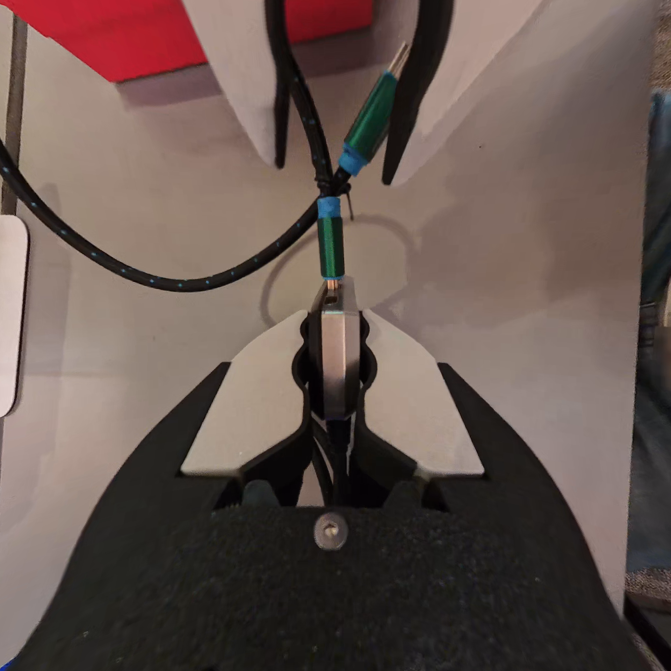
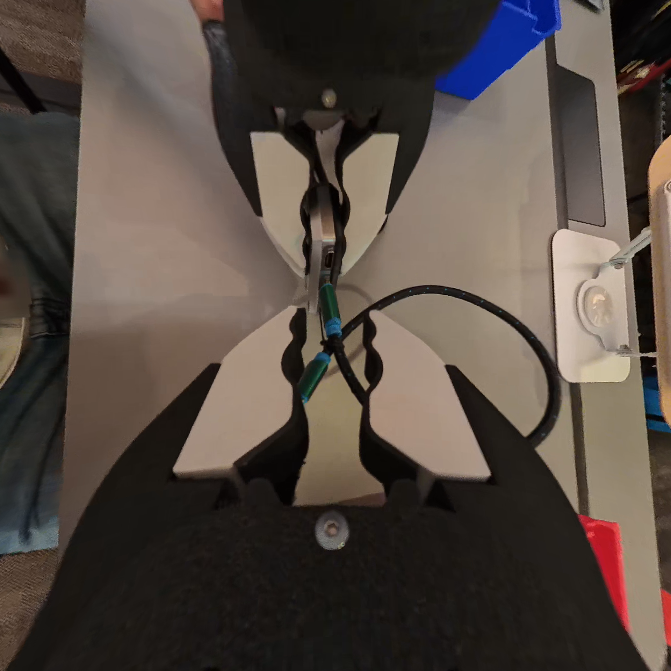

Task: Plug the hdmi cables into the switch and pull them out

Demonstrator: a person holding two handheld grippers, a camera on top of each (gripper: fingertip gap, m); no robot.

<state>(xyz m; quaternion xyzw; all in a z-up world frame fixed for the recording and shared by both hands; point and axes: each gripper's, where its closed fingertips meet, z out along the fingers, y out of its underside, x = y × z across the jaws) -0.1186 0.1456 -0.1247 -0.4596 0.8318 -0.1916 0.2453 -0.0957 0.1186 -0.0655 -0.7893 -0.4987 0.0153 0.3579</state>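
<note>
The left gripper (image 1: 334, 348) is clamped on a slim silver switch (image 1: 336, 363), holding it edge-up above the pale desk (image 1: 508, 290) with its port end pointing forward, away from the holder. One green plug (image 1: 330, 248) is seated in that port end; a sliver of copper-coloured metal shows at the joint, so it may not be pushed fully home. Its long axis runs straight on from the switch.

The right gripper (image 2: 332, 363) faces the left one head-on, with its fingers spread. Between them lies the second green plug (image 2: 313, 375), loose and untouched by either pad as far as I can judge. It sits nearer the finger on the left of the right wrist view, and the black braided cable (image 2: 472, 301) loops out to the side and back under the other finger. Both plugs are tied together at their blue collars, just short of the switch.

The coming move turns on that second plug's axis. Its metal tip points back toward the right gripper, away from the switch, and it lies at a slant to the port line. In my judgement the right gripper is the one placed to take it, but the plug has to be turned end for end before it can meet the free port (image 2: 328, 259) above the seated plug.
</note>
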